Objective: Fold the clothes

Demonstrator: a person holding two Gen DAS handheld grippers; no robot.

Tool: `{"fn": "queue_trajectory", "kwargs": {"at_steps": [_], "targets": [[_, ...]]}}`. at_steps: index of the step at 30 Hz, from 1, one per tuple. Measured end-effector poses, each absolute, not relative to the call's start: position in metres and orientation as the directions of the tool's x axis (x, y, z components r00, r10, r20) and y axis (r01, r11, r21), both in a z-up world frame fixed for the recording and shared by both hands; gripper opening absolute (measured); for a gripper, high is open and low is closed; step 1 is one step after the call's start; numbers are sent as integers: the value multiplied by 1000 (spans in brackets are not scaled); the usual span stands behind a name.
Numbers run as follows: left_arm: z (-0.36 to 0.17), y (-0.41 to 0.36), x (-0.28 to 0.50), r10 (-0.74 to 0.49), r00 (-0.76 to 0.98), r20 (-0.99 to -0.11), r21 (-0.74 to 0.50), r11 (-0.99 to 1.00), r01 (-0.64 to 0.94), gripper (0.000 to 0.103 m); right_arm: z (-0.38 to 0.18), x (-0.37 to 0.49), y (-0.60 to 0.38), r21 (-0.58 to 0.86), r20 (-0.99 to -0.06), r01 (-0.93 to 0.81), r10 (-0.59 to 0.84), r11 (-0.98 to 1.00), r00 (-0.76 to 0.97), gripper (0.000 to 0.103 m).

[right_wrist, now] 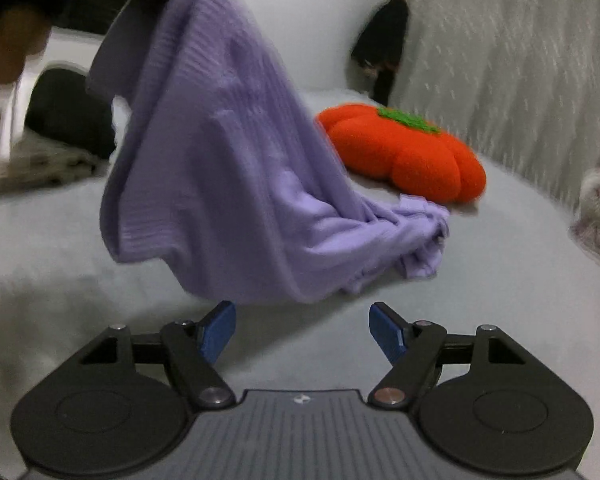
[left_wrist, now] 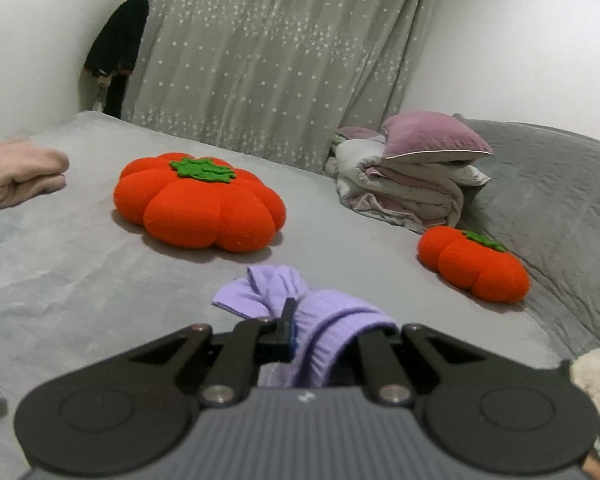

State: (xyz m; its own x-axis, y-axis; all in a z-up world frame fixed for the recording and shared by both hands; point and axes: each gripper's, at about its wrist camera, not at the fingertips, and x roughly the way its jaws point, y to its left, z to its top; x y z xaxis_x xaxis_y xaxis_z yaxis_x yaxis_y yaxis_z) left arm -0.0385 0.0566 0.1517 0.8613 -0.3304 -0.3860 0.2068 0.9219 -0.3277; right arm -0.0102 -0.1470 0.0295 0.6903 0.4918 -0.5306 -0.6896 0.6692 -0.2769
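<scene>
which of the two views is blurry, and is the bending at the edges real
Right wrist view: motion blur smears the purple sweater, curtain and pumpkin cushion. Left wrist view: fairly sharp. Both: fisheye bending curves the bed and walls, with dark corners.

The lavender ribbed-knit sweater (right_wrist: 228,152) is unfolded and partly lifted off the grey bed (right_wrist: 60,240). One end is raised high at the upper left of the right wrist view; the fabric drapes diagonally down, with its lower end bunched on the bed near the orange pumpkin cushion (right_wrist: 404,152). In the left wrist view, a gathered portion (left_wrist: 324,320) is clamped at the fingers, with a loose flap beyond.
</scene>
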Motion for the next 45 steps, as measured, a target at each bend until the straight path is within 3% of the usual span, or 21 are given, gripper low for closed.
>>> {"fn": "queue_trajectory", "kwargs": {"at_steps": [4,5,8,9,13,20,30,36,45], "targets": [[154,59,-42,-375,847,-376,-365,901,236,8,28,-16,-135,-340,-427,-636,489,693,761,74],[155,59,-41,-376,848,-374,-364,900,239,8,27,-16,-134,-345,-418,-630,487,695,766,68],[155,60,-41,-377,849,-370,-359,901,244,8,24,-10,-137,-323,-432,-631,483,705,761,8],[156,60,-41,-378,849,-369,-360,900,244,8,24,-6,-142,-287,-434,-633,491,719,755,4],[158,57,-44,-377,853,-361,-345,904,254,8,33,5,-160,-186,-398,-626,524,757,753,3],[158,48,-44,-351,860,-371,-304,921,245,8,88,-2,-198,-70,-239,-568,539,820,808,2],[163,29,-41,-274,875,-400,-174,960,221,16,174,-46,-222,-80,-6,-527,529,846,849,2],[202,21,-60,-290,914,-285,-152,955,256,11,219,-71,-230,-103,113,-493,502,864,857,2],[237,0,-78,-322,923,-210,-140,944,297,13,258,-98,-263,-55,209,-412,414,909,886,2]]}}
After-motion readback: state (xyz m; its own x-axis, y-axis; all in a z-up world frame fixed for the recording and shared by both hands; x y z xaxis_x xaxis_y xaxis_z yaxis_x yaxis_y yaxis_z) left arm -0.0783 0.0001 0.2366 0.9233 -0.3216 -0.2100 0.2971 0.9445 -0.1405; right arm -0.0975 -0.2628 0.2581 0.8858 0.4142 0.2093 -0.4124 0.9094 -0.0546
